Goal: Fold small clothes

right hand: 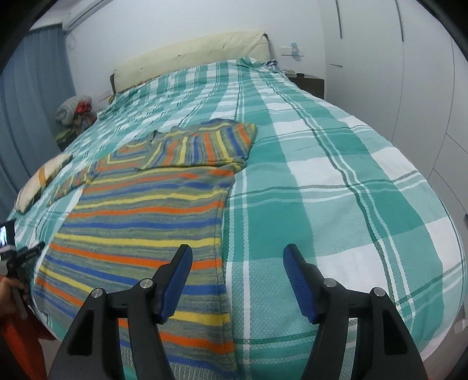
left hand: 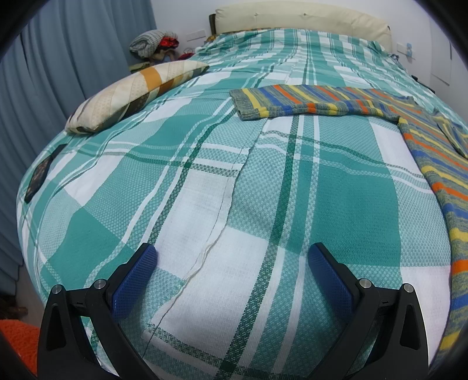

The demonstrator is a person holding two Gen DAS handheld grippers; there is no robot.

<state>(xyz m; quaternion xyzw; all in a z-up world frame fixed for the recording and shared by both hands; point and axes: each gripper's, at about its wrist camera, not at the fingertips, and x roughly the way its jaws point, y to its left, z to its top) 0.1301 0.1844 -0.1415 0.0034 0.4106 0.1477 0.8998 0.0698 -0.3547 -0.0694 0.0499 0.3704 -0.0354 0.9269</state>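
One striped knit sweater (right hand: 140, 204), flat, woven plaid bedspread (right hand: 336, 187)

A bed (right hand: 336, 181) under teal plaid stood between blue curtains (left hand: 73, 58) and white wardrobe doors (right hand: 395, 58).

I see the bedspread (left hand: 263, 181) as woven cotton-like cloth with a matt, waffle-textured check. My striped sweater (right hand: 140, 222) looks like soft, slightly fuzzy knit, ribbed at the cuff. The left gripper (left hand: 232, 263) and right gripper (right hand: 237, 266) read as matt black plastic with small shiny metal pins and blue, cross-hatched rubbery pads. The headboard (left hand: 304, 17) looks like smooth cream leatherette.
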